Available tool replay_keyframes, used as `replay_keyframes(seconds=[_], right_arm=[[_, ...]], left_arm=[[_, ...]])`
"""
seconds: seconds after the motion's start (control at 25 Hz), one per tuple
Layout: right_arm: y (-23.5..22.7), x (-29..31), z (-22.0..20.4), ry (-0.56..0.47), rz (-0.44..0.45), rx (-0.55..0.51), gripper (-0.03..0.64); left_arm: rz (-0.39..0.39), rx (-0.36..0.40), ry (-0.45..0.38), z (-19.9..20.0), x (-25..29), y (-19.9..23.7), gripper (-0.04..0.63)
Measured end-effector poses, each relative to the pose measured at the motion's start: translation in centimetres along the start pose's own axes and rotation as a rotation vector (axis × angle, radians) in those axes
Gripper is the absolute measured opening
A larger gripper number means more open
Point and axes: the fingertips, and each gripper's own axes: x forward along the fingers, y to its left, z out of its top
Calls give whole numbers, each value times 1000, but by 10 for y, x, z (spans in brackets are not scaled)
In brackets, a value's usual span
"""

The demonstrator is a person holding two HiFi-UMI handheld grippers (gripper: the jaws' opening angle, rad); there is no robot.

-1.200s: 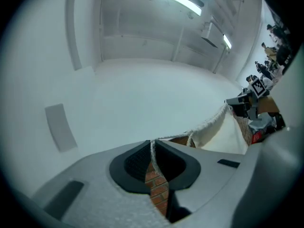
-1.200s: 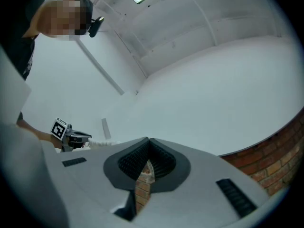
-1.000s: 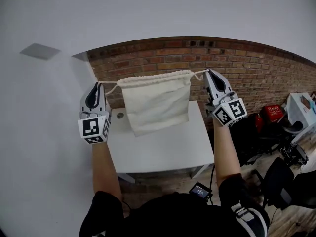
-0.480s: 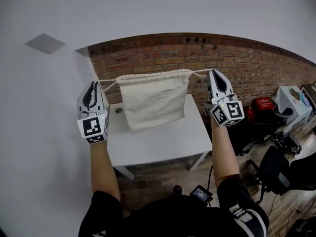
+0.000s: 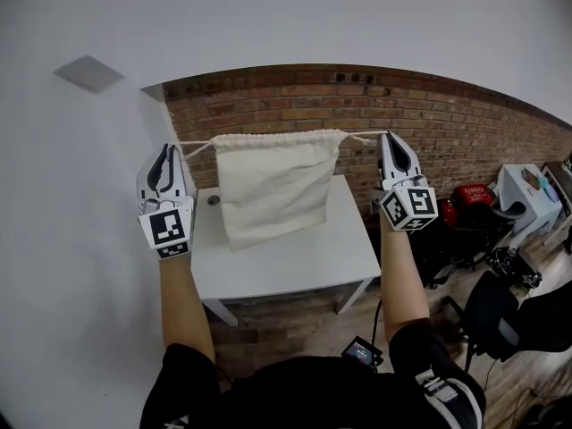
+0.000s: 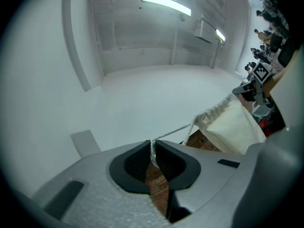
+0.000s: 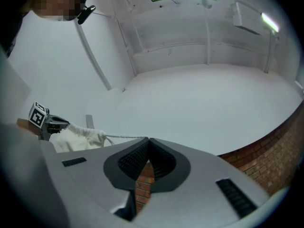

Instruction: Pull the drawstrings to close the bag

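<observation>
Lit brightly and evenly from overhead by ceiling tubes [image 6: 166, 4], blown out to white with slight glare around them. Hardly any hard shadow, only a soft dark patch under the table [image 5: 295, 257]. Bowed strongly toward the edges in the head view, with the far brick wall [image 5: 375, 105] bent into an arch. Closed in by black corners in both gripper views. Soft and grainy on the near shell of the left gripper [image 6: 153, 145], sharper farther off.

Our left gripper [image 5: 166, 148] and right gripper [image 5: 387, 136] are pale grey shells with black ribbed pads [image 6: 137, 163]. Each carries a white cube [image 5: 168, 231] printed with black square markers (one per gripper). We wear a black short-sleeved top [image 5: 313, 391] with white print [image 5: 442, 387] on the right side.
</observation>
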Motion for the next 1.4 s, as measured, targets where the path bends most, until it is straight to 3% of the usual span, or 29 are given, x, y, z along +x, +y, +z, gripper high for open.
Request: replay_keyframes(seconds=[0.28,0.48,0.96,1.4], right_arm=[[-20,6,2,-42,-10,18,5],[-35,8,-3,-55,-26,89,5],[-64,4,-17,-58,-46,192,5],[-78,0,-17,-54,-44,189,5]], left_arm=[[24,60,66,-8,11,-11,43],[38,78,75,-4,14,-12,43],[65,86,85,-5,18,-8,43],[78,59,49,1,24,-8,43]])
